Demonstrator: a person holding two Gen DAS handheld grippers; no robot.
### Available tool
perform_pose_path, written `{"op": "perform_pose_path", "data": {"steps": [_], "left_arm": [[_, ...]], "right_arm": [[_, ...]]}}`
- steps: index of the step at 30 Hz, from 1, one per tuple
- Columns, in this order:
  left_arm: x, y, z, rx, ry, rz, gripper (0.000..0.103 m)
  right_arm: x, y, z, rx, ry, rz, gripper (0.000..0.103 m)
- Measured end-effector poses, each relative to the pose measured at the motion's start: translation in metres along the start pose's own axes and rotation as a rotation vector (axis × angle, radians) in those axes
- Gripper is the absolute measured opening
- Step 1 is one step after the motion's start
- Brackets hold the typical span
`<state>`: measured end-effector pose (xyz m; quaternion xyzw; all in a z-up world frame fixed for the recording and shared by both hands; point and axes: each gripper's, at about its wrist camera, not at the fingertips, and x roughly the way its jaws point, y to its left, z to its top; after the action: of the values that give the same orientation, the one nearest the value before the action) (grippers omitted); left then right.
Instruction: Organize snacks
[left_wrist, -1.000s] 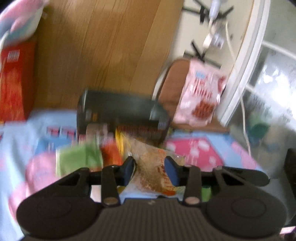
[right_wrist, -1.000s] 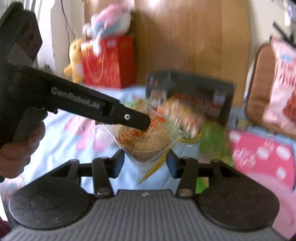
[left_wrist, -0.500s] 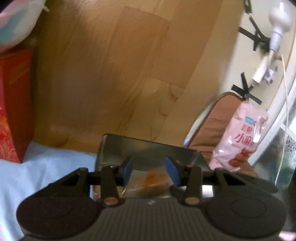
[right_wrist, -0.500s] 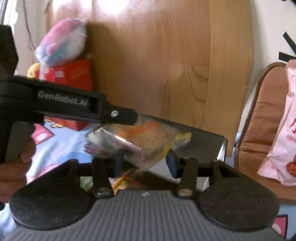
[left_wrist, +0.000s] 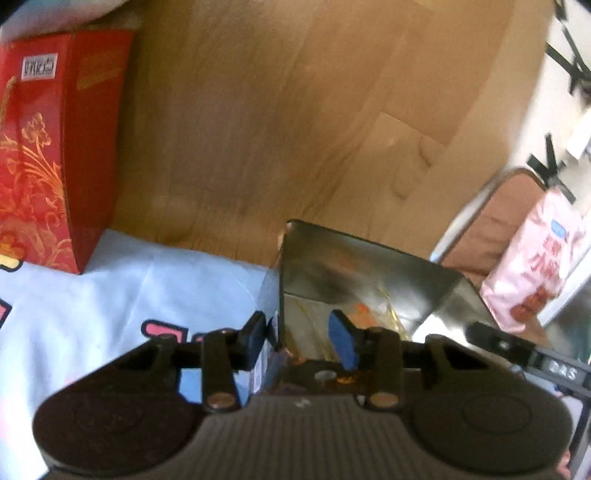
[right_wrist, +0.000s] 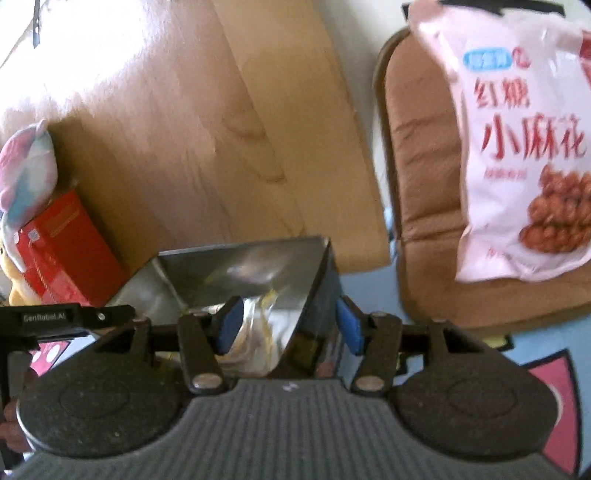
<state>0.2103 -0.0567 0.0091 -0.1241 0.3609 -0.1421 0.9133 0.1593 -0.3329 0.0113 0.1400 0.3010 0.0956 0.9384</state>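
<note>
A shiny metal box (left_wrist: 354, 269) stands open on the blue patterned cloth; it also shows in the right wrist view (right_wrist: 243, 269). A clear-wrapped brown snack (left_wrist: 369, 314) lies inside it, seen as crinkled wrapper (right_wrist: 258, 332) in the right wrist view. My left gripper (left_wrist: 299, 339) is open and straddles the box's left wall, empty. My right gripper (right_wrist: 288, 325) is open and straddles the box's right wall, empty. The left gripper's arm (right_wrist: 66, 317) shows at the left of the right wrist view.
A red gift box (left_wrist: 48, 155) stands at the left with a plush toy (right_wrist: 26, 173) on it. A wooden board (left_wrist: 277, 129) stands behind the metal box. A pink snack bag (right_wrist: 517, 147) leans on a brown cushion (right_wrist: 421, 184) at the right.
My left gripper carried the wrapped snack up over the metal box and let it go inside. Both grippers now sit open at the box's walls.
</note>
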Motion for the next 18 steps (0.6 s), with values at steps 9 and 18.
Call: {"op": "perform_pose_path", "data": {"steps": [9, 18], "left_arm": [[-0.075, 0.025, -0.014, -0.037, -0.144, 0.003, 0.057], [-0.079, 0.055, -0.064, -0.130, -0.052, 0.026, 0.058]], "right_arm": [[-0.046, 0.012, -0.010, -0.048, -0.142, -0.059, 0.059], [-0.029, 0.048, -0.057, -0.092, 0.043, 0.106, 0.057]]}}
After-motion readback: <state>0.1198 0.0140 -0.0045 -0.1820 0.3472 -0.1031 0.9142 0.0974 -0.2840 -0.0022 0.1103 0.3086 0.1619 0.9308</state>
